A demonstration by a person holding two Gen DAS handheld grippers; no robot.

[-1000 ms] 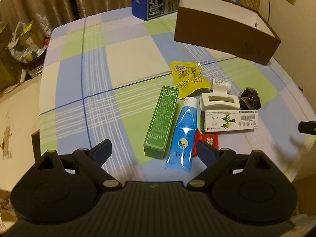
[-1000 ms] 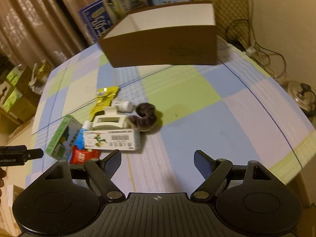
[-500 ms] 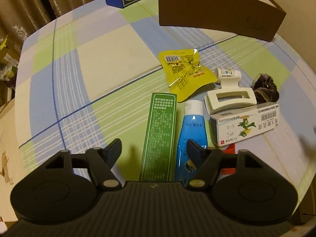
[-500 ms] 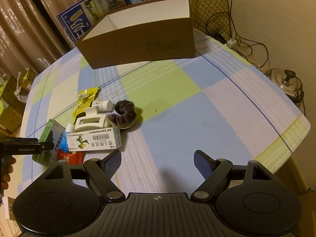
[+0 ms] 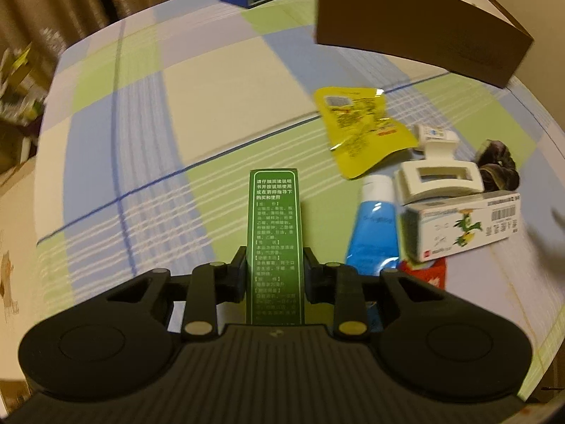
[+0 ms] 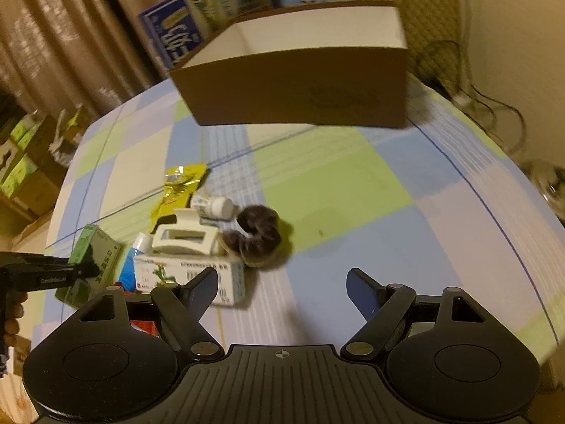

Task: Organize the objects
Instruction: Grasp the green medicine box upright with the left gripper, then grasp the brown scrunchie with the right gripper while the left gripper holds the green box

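Here the left gripper (image 5: pixel 274 275) clamps the green box (image 5: pixel 275 226), which points toward twelve o'clock. The right gripper (image 6: pixel 280 284) gapes wide, the white box (image 6: pixel 190 275) at its nine o'clock.

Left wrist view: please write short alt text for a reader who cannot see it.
The left hand-held gripper is shut on a long green box above a checked tablecloth. To its right lie a blue tube, a white carton and a yellow pouch.

The left gripper (image 5: pixel 274 271), open a second ago, now clamps the green box (image 5: pixel 274 233) between its fingers.
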